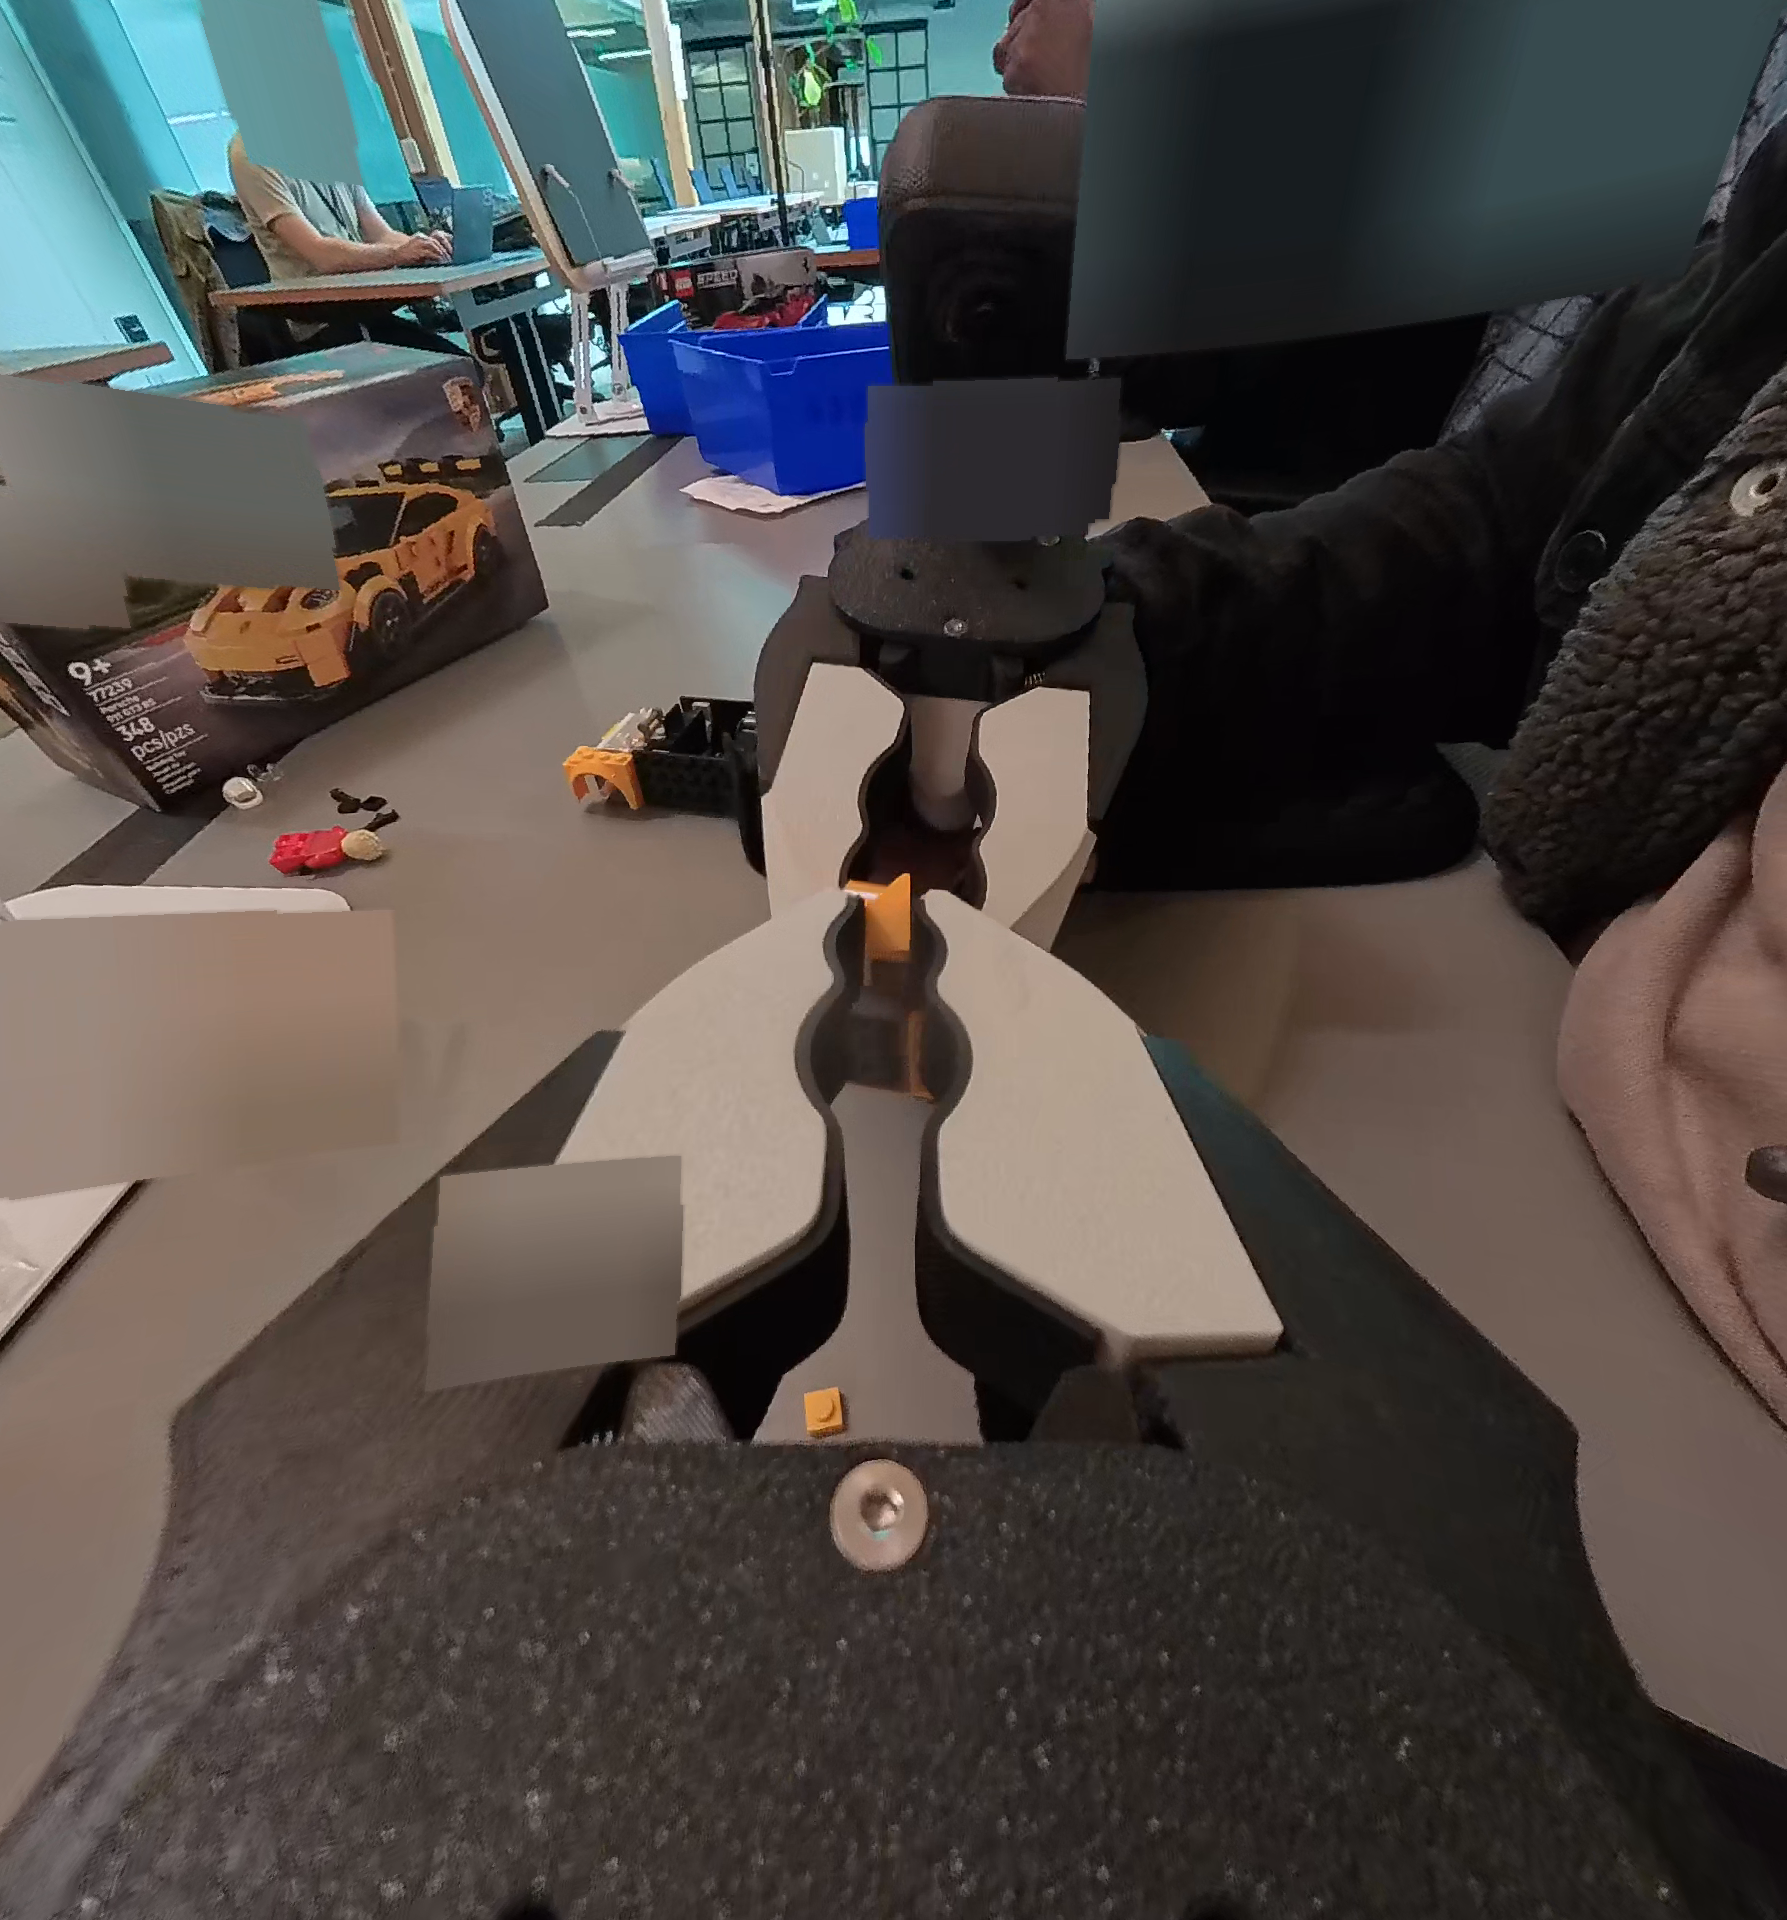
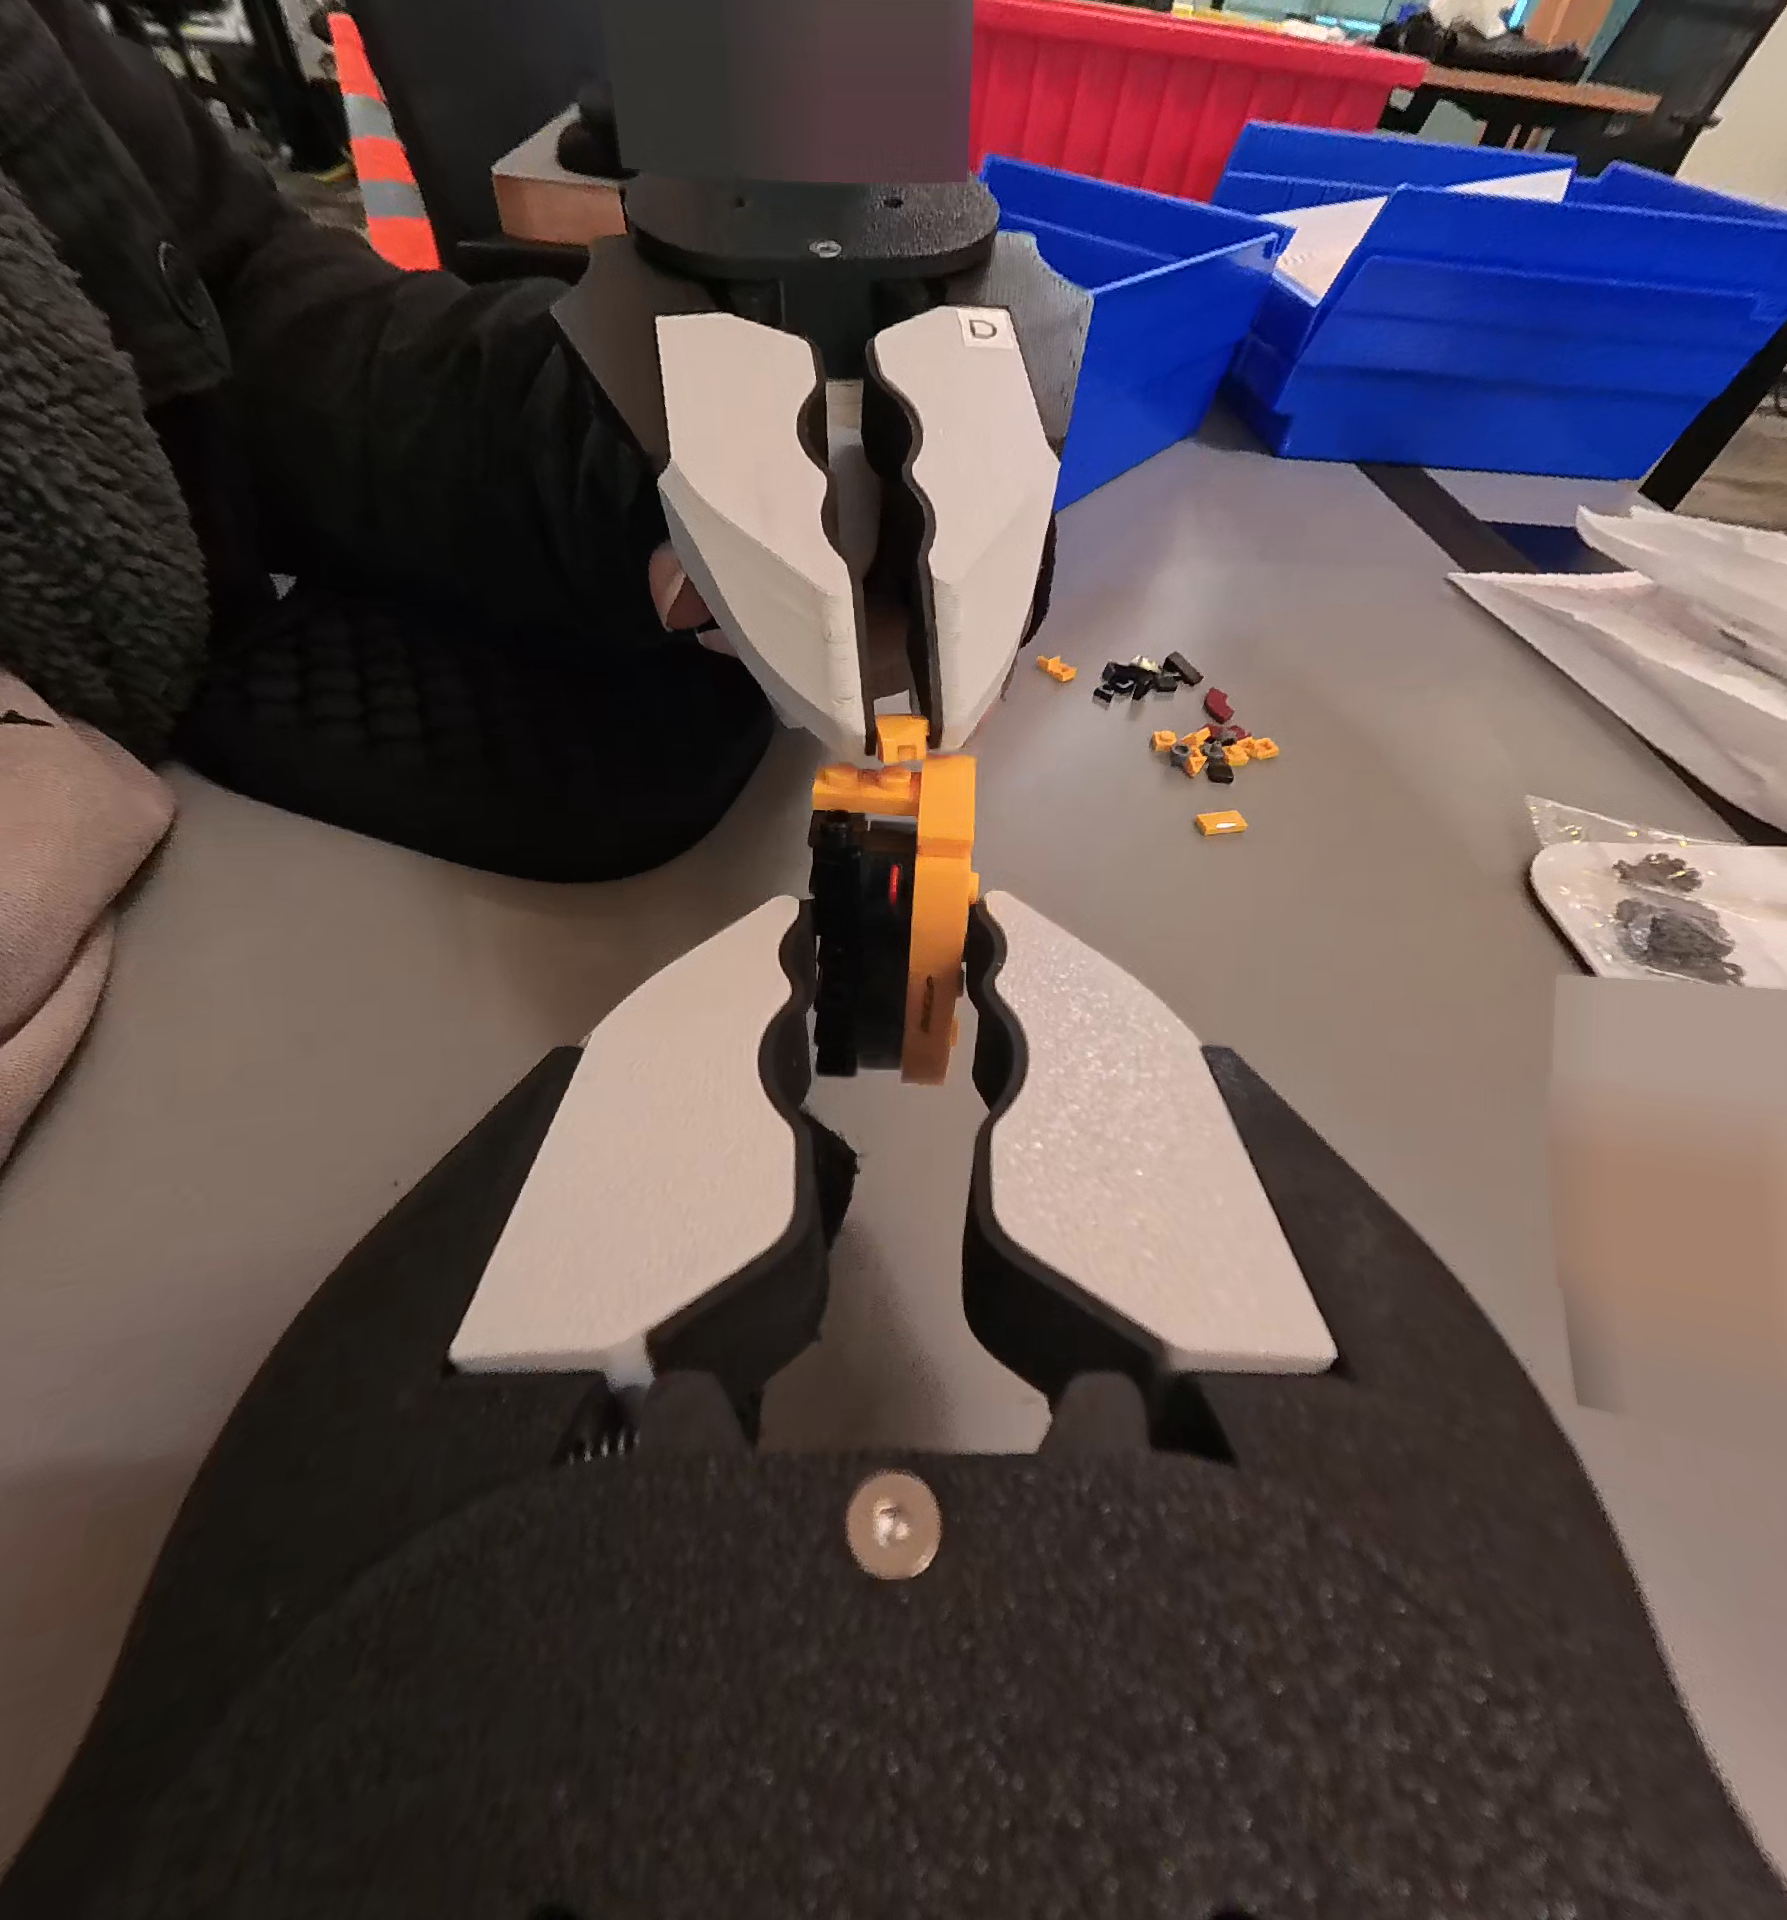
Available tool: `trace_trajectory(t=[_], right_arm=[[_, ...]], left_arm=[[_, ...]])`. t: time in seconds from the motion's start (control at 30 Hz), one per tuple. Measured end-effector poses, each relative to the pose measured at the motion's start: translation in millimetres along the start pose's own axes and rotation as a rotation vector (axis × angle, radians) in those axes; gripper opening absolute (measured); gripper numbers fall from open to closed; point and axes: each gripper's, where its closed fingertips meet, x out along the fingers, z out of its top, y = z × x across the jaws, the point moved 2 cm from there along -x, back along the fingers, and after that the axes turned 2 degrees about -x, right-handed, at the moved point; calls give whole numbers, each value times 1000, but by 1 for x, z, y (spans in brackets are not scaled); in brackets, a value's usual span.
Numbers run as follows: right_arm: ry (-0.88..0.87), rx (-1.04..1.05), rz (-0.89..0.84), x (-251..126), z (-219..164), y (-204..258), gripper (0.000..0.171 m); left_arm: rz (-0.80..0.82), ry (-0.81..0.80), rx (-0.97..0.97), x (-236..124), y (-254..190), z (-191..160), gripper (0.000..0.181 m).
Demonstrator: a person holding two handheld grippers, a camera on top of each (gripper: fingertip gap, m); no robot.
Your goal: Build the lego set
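My left gripper (image 1: 884,906) is shut on a small orange piece (image 1: 887,923). It meets my right gripper (image 1: 915,868) tip to tip above the grey table (image 1: 556,935). In the right wrist view my right gripper (image 2: 889,920) is shut on a black and orange sub-assembly (image 2: 936,935) held on edge. The left gripper (image 2: 904,727) comes down from the far side. Its small orange piece (image 2: 899,740) touches the sub-assembly's far end. A black and orange chassis part (image 1: 665,769) lies on the table behind.
A set box with a yellow car (image 1: 276,582) stands at the left, with a red minifigure (image 1: 323,847) and small bits by it. A loose orange plate (image 1: 824,1411) lies under my left gripper. Loose pieces (image 2: 1211,743), bags (image 2: 1678,914), papers (image 2: 1699,644) and blue bins (image 2: 1491,312) are at the right. A person's dark sleeve (image 2: 401,520) rests on the table. Both grippers' tips are close together, under 4 cm apart. Both grippers' tips are roughly 30 cm from the red minifigure (image 1: 323,847).
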Motion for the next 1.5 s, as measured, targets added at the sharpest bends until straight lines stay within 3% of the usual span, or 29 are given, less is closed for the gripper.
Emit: trace_trajectory(t=[0.9, 1.5], right_arm=[[240, 54, 53, 8, -42, 1, 27], [160, 30, 3, 8, -31, -5, 27]], left_arm=[[-13, 99, -16, 7, 0, -19, 7], [15, 131, -24, 9, 4, -24, 7]])
